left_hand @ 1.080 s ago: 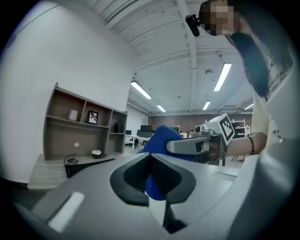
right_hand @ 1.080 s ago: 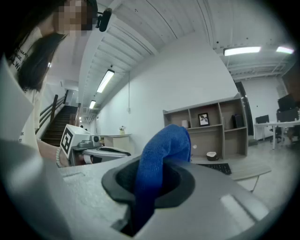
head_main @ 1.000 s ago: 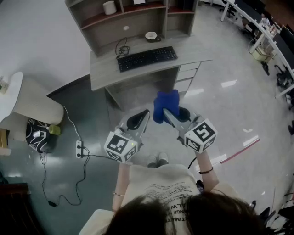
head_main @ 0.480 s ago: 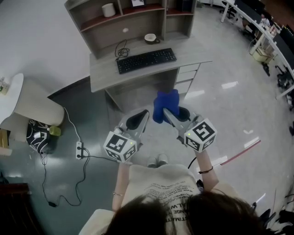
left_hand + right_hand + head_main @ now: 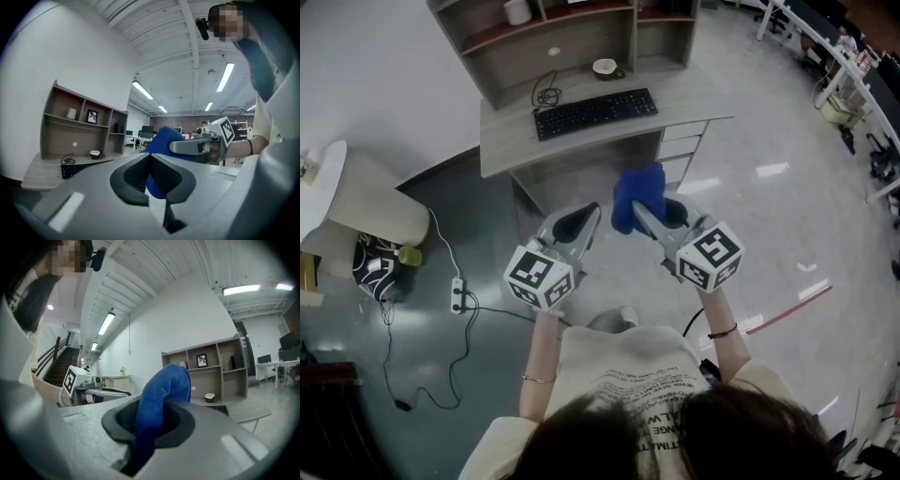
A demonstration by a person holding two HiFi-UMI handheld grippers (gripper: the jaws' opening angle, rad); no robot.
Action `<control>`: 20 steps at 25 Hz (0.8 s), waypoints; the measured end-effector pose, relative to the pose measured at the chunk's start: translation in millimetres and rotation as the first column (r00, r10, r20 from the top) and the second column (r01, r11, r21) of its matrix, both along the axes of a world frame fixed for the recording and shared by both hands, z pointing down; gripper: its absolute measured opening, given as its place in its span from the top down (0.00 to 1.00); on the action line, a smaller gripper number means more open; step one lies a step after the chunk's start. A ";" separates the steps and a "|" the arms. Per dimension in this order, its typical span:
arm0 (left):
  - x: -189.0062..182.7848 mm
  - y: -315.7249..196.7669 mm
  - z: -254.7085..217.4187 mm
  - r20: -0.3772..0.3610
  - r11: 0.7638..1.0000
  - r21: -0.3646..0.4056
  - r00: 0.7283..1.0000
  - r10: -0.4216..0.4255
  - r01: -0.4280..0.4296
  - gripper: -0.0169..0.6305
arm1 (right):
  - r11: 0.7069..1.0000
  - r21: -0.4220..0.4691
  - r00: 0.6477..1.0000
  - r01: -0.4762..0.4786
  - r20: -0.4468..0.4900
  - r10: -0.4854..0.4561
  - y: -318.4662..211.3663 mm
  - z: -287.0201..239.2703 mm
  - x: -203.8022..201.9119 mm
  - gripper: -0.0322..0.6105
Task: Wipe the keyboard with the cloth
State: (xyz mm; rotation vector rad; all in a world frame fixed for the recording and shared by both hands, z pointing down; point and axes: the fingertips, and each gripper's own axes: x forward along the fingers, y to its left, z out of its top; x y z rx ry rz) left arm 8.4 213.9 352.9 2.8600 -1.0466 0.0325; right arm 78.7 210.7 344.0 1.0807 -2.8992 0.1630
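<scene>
A black keyboard [image 5: 595,112] lies on the grey desk [image 5: 506,145], well ahead of both grippers; it also shows far off as the keyboard [image 5: 77,168]. My right gripper [image 5: 639,212] is shut on a blue cloth [image 5: 637,195], which sticks up out of the jaws as a folded wad [image 5: 161,394]. My left gripper [image 5: 592,217] hangs beside it at about the same height, with its jaws together and nothing between them. In the left gripper view the cloth [image 5: 161,140] shows behind my own jaws. Both grippers are in the air above the floor, short of the desk.
On the desk sit a small bowl [image 5: 605,67] and a coiled cable [image 5: 546,94]; shelves with a white cup [image 5: 517,11] rise behind. Drawers [image 5: 680,155] fill the desk's right side. A power strip [image 5: 457,295] with cords lies on the floor at left.
Both grippers and the cloth have edged a little toward the desk as the person steps forward. The cloth stays gripped.
</scene>
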 end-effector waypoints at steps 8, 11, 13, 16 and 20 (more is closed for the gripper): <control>2.9 -14.2 4.7 -0.017 0.999 -0.025 0.999 -0.037 0.037 0.98 | 1.000 0.006 1.000 0.013 0.022 -0.013 -17.4 -0.7 7.7 0.87; 5.6 -23.7 9.3 -0.022 0.998 -0.042 0.999 -0.043 0.042 0.98 | 1.000 -0.002 1.000 0.013 0.010 -0.013 -25.3 3.8 12.2 0.87; 8.8 -29.9 15.8 -0.025 0.998 -0.058 0.999 -0.038 0.036 0.98 | 1.000 -0.011 1.000 0.005 0.004 -0.004 -32.6 8.9 14.6 0.87; 8.9 -41.3 25.6 -0.021 0.997 -0.077 0.999 -0.032 0.030 0.98 | 1.000 -0.028 1.000 0.005 0.011 -0.005 -45.6 16.0 13.1 0.87; 8.3 -62.1 33.3 -0.024 0.995 -0.100 1.000 -0.016 0.014 0.98 | 0.999 -0.045 1.000 0.005 0.027 -0.004 -64.3 19.9 12.7 0.87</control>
